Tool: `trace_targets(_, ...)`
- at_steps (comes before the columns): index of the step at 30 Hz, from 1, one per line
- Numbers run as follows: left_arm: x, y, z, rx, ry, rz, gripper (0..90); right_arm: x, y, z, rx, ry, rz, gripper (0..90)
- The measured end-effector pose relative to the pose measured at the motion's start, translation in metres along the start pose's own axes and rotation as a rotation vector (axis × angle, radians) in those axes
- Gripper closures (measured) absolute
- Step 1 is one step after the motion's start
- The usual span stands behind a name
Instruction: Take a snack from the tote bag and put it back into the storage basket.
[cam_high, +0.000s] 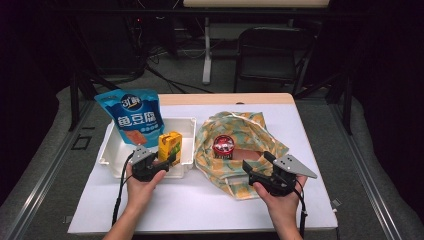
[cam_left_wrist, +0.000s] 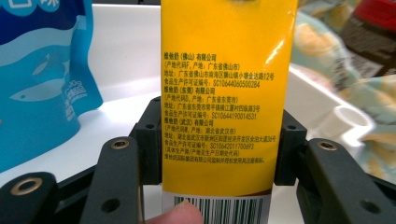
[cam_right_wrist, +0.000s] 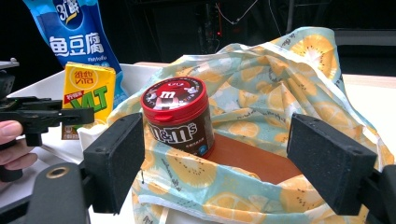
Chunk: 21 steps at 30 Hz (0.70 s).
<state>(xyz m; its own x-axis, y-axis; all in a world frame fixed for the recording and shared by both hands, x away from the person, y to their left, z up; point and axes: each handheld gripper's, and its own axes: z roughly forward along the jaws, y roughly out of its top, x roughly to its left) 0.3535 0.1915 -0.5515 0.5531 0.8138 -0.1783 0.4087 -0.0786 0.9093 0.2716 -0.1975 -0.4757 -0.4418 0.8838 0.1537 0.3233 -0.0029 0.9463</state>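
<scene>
While the left gripper (cam_high: 167, 161) clamps its jaws on either side of a yellow drink carton (cam_left_wrist: 224, 93), the carton stands upright inside the white tray (cam_high: 186, 125), at the tray's near right corner. A tall blue snack pouch (cam_high: 131, 116) stands in the same tray, just left of the carton. Right of the tray lies an open lemon-print cloth bag (cam_high: 250, 131), with a red-lidded candy tub (cam_right_wrist: 179, 114) upright inside it. The right gripper (cam_right_wrist: 215, 156) hovers at the bag's near edge, jaws spread wide and empty.
</scene>
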Motion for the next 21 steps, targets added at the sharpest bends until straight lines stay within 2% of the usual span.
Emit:
trace_targets(2,0.003,-0.001,0.004,0.004,-0.011,-0.009,50.8,0.000,-0.001,0.000,0.001,-0.005,0.002,18.9)
trace_targets(7,0.004,-0.003,0.012,0.005,-0.006,0.014,50.8,-0.002,-0.002,0.000,0.004,-0.008,0.000,19.0)
trace_targets(10,0.004,-0.005,0.015,0.023,0.003,0.029,50.8,-0.003,-0.002,0.001,0.006,-0.011,0.002,19.1)
trace_targets(13,0.004,-0.005,0.016,0.044,-0.007,0.034,50.7,-0.003,-0.003,0.001,0.005,-0.014,0.002,19.2)
trace_targets(18,0.000,-0.008,0.013,0.058,-0.004,0.093,50.2,-0.004,-0.003,0.000,0.011,-0.024,-0.009,19.4)
trace_targets(21,0.000,-0.009,0.009,0.074,-0.012,0.087,49.7,-0.006,-0.004,-0.001,0.011,-0.029,-0.012,19.4)
